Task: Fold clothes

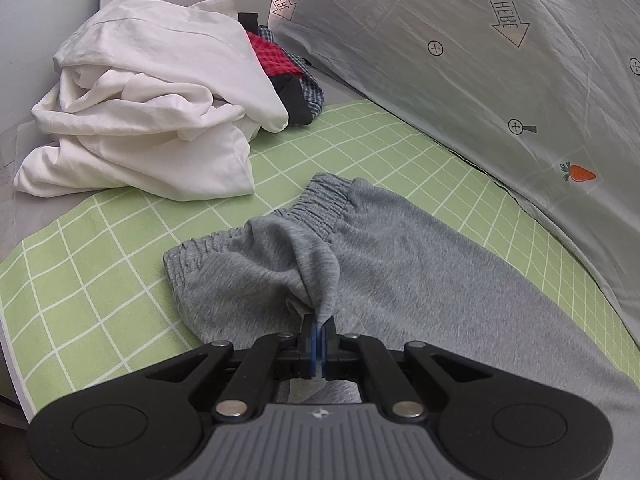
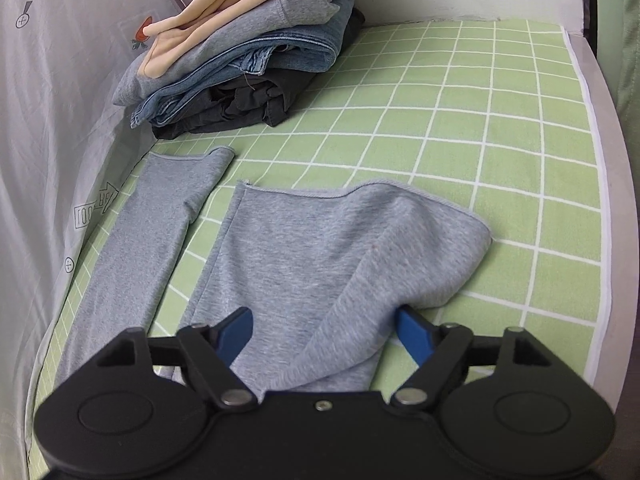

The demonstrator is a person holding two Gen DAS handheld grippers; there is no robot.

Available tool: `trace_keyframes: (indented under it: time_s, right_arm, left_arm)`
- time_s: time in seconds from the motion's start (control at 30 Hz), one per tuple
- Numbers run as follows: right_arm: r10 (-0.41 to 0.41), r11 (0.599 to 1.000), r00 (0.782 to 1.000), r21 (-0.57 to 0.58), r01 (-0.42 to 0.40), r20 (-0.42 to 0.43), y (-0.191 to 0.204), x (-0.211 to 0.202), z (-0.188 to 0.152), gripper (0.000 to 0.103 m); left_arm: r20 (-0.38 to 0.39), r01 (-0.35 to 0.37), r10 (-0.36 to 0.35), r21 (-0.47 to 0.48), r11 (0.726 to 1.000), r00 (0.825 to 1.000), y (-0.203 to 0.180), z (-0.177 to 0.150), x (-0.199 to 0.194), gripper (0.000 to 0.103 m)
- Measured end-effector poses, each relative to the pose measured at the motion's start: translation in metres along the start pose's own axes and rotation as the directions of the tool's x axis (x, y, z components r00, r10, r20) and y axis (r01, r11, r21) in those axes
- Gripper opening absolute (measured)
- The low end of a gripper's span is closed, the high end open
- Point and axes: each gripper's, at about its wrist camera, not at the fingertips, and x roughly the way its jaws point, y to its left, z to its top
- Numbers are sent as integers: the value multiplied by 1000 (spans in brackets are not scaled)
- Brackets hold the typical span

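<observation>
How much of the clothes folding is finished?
Done: a neat stack of folded clothes sits at the back of the green mat. In hand: grey pants lie spread out, not yet folded; the left gripper pinches the cloth near the waistband, and the open right gripper straddles a leg end. Left: a crumpled white garment and some checked ones still wait in a pile.

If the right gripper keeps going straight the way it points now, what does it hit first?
Most likely the grey sweatpants: a raised fold of one leg lies between the open right gripper fingers. Beyond it lies the green checked mat. Depth is hard to judge here.
</observation>
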Motion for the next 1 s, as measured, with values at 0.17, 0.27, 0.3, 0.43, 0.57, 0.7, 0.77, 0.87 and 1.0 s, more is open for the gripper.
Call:
trace_keyframes:
  time_s: [0.17,0.27,0.3,0.43,0.57,0.7,0.77,0.87,1.0]
  right_arm:
    - [30,999,999,21,-30,-10,-9,1,6,7]
    - [67,998,997,-6,-66,34,-6,-9,9,6]
    - [76,997,996,-21,-75,52,-3,-12,11,6]
    - [118,992,988,-58,-112,103,13,-19,26,6]
    - [175,983,975,-74,-166,137,35,-22,46,6]
    - [233,971,958,-85,-221,167,59,-26,64,6]
    - [255,965,951,-106,-239,175,71,-24,71,6]
    - [255,961,953,-155,-230,164,89,-14,75,6]
    - [243,956,962,-200,-215,126,111,4,78,6]
  left_arm:
    - [13,-4,4,-7,1000,1000,2,1,-4,2]
    - [30,-4,4,-11,1000,1000,2,4,-8,2]
    - [43,-4,4,-14,1000,999,2,6,-10,2]
    - [111,2,0,-20,1000,994,-3,18,-22,1]
    - [152,23,-19,-24,999,988,-12,33,-27,1]
    - [181,37,-31,-26,999,983,-22,47,-30,1]
    - [187,39,-32,-33,999,982,-26,52,-28,1]
    - [181,33,-26,-37,999,983,-31,57,-21,1]
    - [166,23,-18,-29,999,986,-36,61,-11,1]
